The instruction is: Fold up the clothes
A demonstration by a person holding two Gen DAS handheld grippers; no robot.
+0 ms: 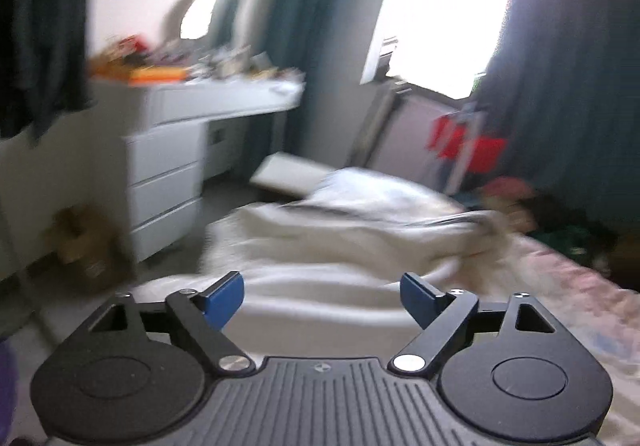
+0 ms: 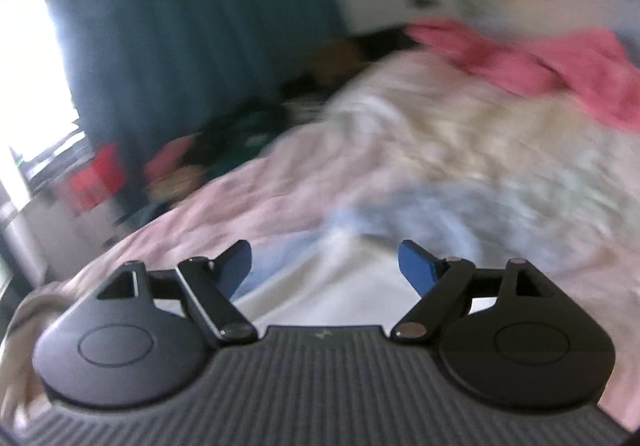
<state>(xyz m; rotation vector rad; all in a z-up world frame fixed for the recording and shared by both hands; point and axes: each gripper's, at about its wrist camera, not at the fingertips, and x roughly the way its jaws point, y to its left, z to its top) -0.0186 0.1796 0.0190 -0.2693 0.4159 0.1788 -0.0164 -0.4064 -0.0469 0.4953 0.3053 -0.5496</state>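
Both grippers up front, fingers spread wide w/ nothing between them. Left gripper point(image 1: 322, 300) hangs over a white garment point(image 1: 320, 246) spread on the bed point(image 1: 580, 286), blue pads point(image 1: 224, 298) well apart, no cloth pinched. That garment lies flat in front, a bunched ridge of pale fabric running across its far side (blurred, can't tell if it's the same piece or another). Right gripper point(image 2: 324, 270) same story: blue pads point(image 2: 416, 270) apart, nothing in the gap, white cloth point(image 2: 320, 286) directly below it on the pinkish floral bedsheet point(image 2: 240, 190).

Everything's smeared, so details are rough. From the left view: white drawer unit point(image 1: 164, 182) left of the bed, cluttered desk top point(image 1: 224, 86) beyond it, teal curtain point(image 1: 296, 26) beside a bright window point(image 1: 444, 10), something red point(image 1: 468, 142) by the far bed corner. From the right view: pink garment point(image 2: 540, 58) heaped at the far right of the bed, well apart from the gripper; dark pile of clothes point(image 2: 248, 130) at the bed's far left edge near the curtain point(image 2: 180, 26); a pale, mottled heap point(image 2: 460, 134) between pink item and white cloth, too blurred to id.
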